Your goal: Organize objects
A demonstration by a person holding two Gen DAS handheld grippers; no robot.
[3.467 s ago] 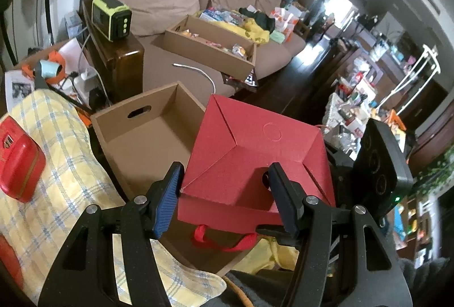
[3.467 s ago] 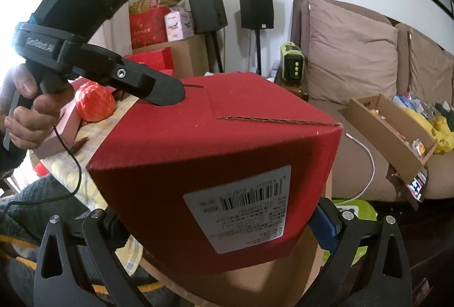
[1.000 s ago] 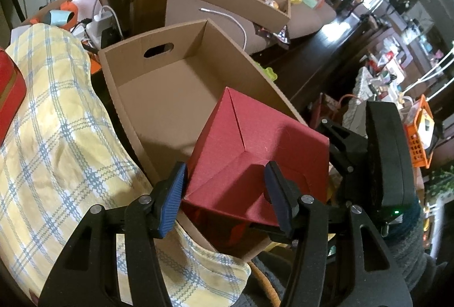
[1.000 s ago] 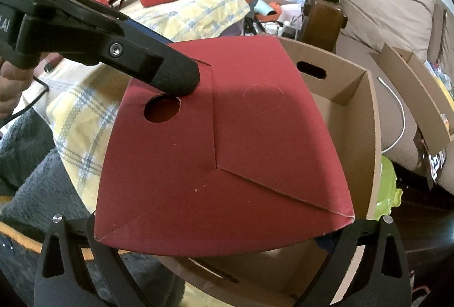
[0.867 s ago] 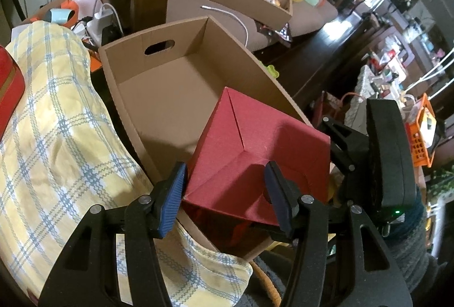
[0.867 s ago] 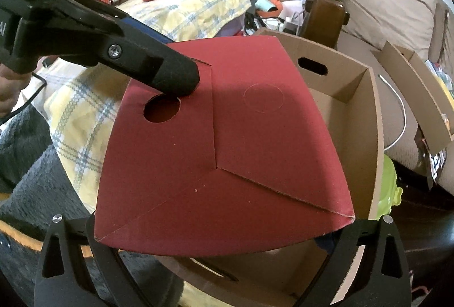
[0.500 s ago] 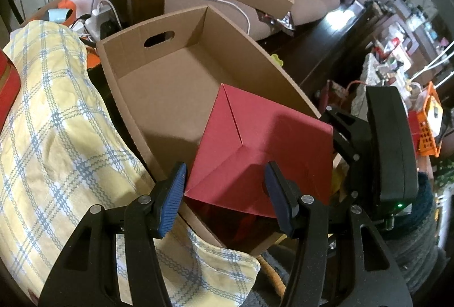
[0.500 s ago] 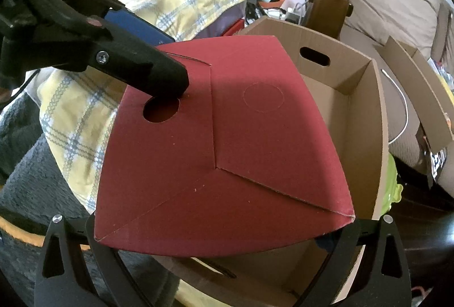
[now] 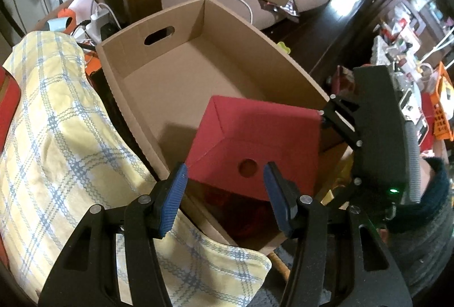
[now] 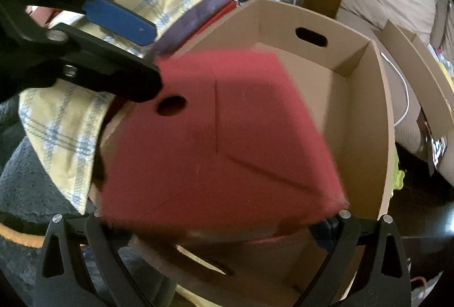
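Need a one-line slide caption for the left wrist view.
Left tool open behind a red box sitting tilted in the cardboard box.

No readable text in either view.
The red box point(image 9: 255, 142) and the cardboard box point(image 9: 176, 79) behind it show bare faces; a dark printed packet point(image 10: 438, 149) lying right of the cardboard box carries marks too blurred to make out.

Red box point(image 9: 255, 136), brown carton point(image 9: 181, 79), yellow cloth point(image 9: 56, 122) with blue checks.
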